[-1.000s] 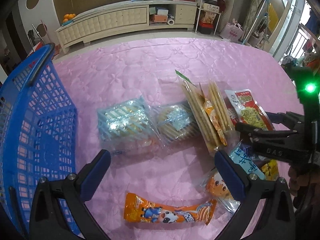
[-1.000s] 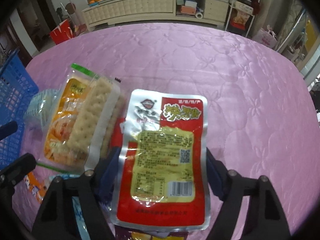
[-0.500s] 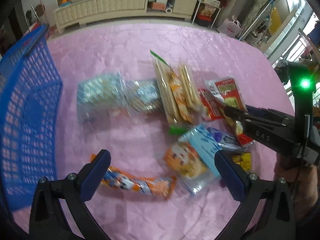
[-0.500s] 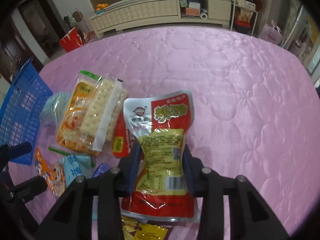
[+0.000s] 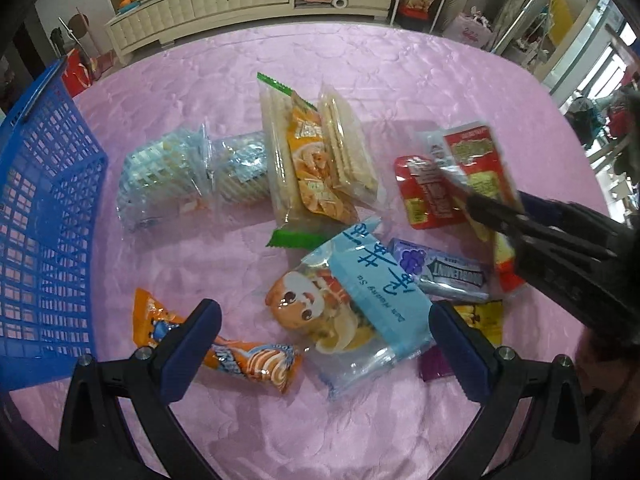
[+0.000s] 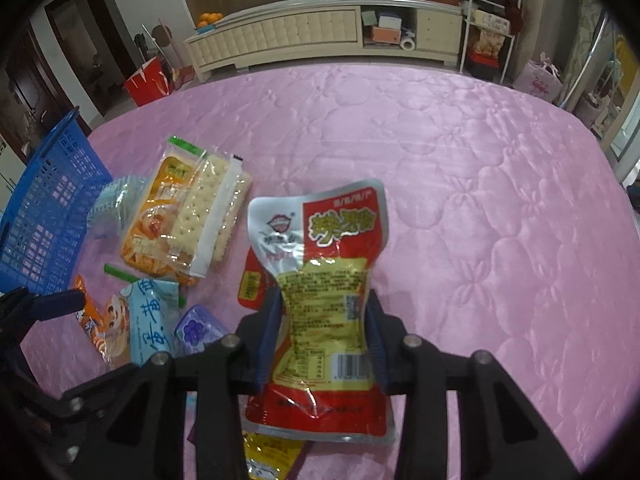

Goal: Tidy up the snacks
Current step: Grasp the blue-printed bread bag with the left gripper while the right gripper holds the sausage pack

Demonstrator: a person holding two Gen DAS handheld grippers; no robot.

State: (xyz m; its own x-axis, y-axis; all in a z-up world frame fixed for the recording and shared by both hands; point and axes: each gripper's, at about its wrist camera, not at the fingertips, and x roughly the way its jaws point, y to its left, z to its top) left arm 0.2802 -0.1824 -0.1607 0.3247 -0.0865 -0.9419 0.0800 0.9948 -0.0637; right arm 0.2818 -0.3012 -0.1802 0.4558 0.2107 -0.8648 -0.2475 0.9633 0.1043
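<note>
The right claw [image 6: 325, 328], whose jaws have just been closing, now pinches the red-and-yellow snack pouch [image 6: 328, 280] at its waist and has raised it off the table [image 6: 480, 200]. The left claw [image 5: 324, 344], jaws wide and empty, has drifted over the blue cartoon packet [image 5: 356, 300]. The blue basket [image 5: 40, 220] stands at the left edge of the pink quilted cloth. A cream cabinet [image 6: 304, 36] lines the far wall.

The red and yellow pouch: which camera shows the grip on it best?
The right wrist view. There the red and yellow pouch fills the centre, pinched at its waist between the right gripper pads, label readable. The left wrist view shows the same pouch only at the right side, blurred and partly hidden by that gripper.
</note>
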